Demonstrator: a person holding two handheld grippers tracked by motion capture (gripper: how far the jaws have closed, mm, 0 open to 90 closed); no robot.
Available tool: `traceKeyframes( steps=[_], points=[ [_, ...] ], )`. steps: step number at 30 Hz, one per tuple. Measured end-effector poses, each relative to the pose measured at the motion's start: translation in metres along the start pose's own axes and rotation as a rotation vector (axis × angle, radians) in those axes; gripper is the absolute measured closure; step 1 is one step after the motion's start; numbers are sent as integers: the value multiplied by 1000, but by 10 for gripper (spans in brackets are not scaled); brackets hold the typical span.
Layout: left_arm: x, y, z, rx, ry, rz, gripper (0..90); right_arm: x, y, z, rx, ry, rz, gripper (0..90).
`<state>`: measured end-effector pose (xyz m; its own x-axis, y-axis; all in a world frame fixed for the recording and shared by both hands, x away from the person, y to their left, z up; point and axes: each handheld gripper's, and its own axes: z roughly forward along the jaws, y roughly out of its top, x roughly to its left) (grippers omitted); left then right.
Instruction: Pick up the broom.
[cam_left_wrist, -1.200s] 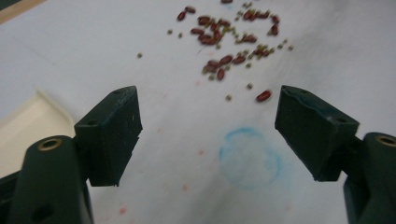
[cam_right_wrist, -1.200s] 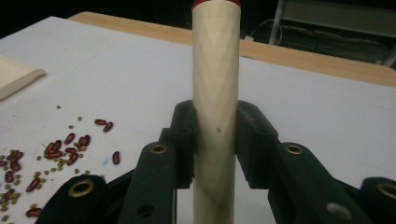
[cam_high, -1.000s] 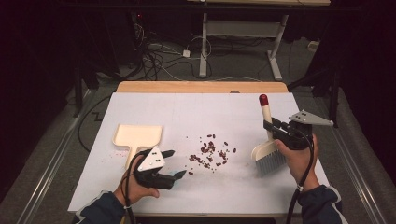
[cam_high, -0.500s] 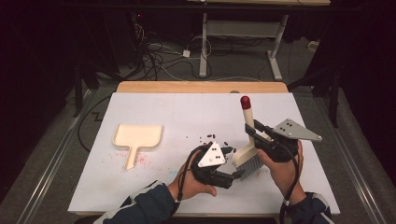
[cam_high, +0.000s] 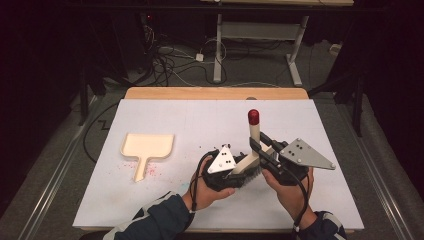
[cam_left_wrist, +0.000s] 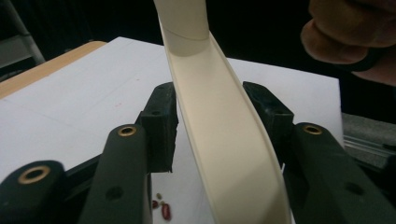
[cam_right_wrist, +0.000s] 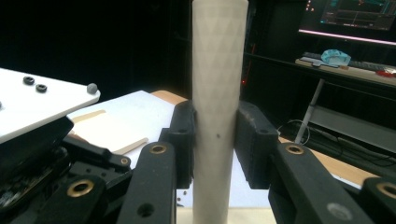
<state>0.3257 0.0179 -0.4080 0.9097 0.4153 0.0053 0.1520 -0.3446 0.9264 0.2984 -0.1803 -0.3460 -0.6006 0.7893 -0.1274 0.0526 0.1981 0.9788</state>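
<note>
Brush: cream handle, red tip, dark bristles, right of dustpan | right gripper: clamped on handle | left gripper: jaws apart around brush body

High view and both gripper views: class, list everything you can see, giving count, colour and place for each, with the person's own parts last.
Brush: one, cream handle with red tip, bristles down, between the two grippers.
Dustpan: one, cream, left part of the sheet, lying flat.
Beans: a few, red-brown, on the sheet under the left gripper.
Sheet: one, white, covering the table.
Table: one, wooden, edge showing at the far side.
Left gripper: one, black, jaws open either side of the brush's cream head.
Right gripper: one, black, shut on the brush handle.
Hands: two, dark sleeves, bottom of the high view.
</note>
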Motion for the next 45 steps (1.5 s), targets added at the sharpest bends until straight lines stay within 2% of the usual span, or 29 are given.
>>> traceKeyframes(
  steps=[3,4,6,8,10,11,12,13,14,15,17,19,22,23,24,27,30,31,33,34,37,38,39,40,41,42,43,44,45],
  points=[
    [4,0,-2,7,-6,-1,597,-1,0,-1,-4,-1,7,703],
    [9,0,-4,14,-18,-3,636,-3,0,-1,-1,4,8,700],
    [13,0,-6,33,-32,8,647,-6,0,-1,-3,30,16,689],
    [15,0,-8,46,-39,18,656,-11,1,0,14,67,-14,614],
    [16,0,-9,68,-47,39,659,-15,1,0,19,81,-32,594],
    [16,-1,-10,76,-57,47,659,-26,1,0,26,150,-30,536],
    [16,-1,-11,84,-64,56,659,-26,1,0,26,150,-30,536],
    [16,-1,-13,95,-72,75,659,-32,1,0,39,199,-32,512],
    [16,-1,-15,109,-79,96,659,-38,0,0,62,251,-48,486],
    [15,-1,-16,119,-86,109,659,-43,-1,-2,91,320,-88,466],
    [14,-2,-19,136,-105,136,659,-45,-3,-1,156,374,-141,438],
    [14,-3,-22,148,-135,145,659,-46,-7,3,254,453,-189,428],
    [13,1,-26,144,-186,167,659,-43,-19,9,376,540,-269,406],
    [13,1,-26,144,-186,167,659,-43,-19,9,376,540,-269,406],
    [12,1,-26,141,-202,172,659,-39,-28,17,446,567,-318,394],
    [12,0,-27,153,-224,185,658,-34,-36,23,483,640,-331,505],
    [17,0,-28,151,-236,171,648,-33,-37,25,488,652,-310,540],
    [19,0,-30,140,-232,160,599,-32,-36,26,487,662,-297,594],
    [21,2,-32,133,-223,160,588,-31,-36,26,483,660,-289,600],
    [22,2,-33,131,-198,164,485,-27,-36,28,485,656,-302,659],
    [26,3,-39,138,-141,169,443,-23,-38,29,492,631,-307,671],
    [26,3,-41,153,-90,188,350,-22,-37,30,486,615,-296,674],
    [26,2,-43,161,-51,202,350,-22,-37,30,486,615,-296,674],
    [27,1,-46,168,-15,220,252,-24,-37,31,488,587,-300,674],
    [29,-1,-56,151,32,234,244,-26,-37,31,487,569,-297,675],
    [29,-1,-56,151,32,234,218,-26,-37,31,487,569,-297,675],
    [33,-3,-63,141,50,228,205,-28,-36,31,485,554,-283,675],
    [36,-4,-68,136,66,224,205,-34,-35,31,478,528,-247,675],
    [38,-5,-72,137,84,227,205,-36,-35,31,477,511,-232,675]
  ],
)
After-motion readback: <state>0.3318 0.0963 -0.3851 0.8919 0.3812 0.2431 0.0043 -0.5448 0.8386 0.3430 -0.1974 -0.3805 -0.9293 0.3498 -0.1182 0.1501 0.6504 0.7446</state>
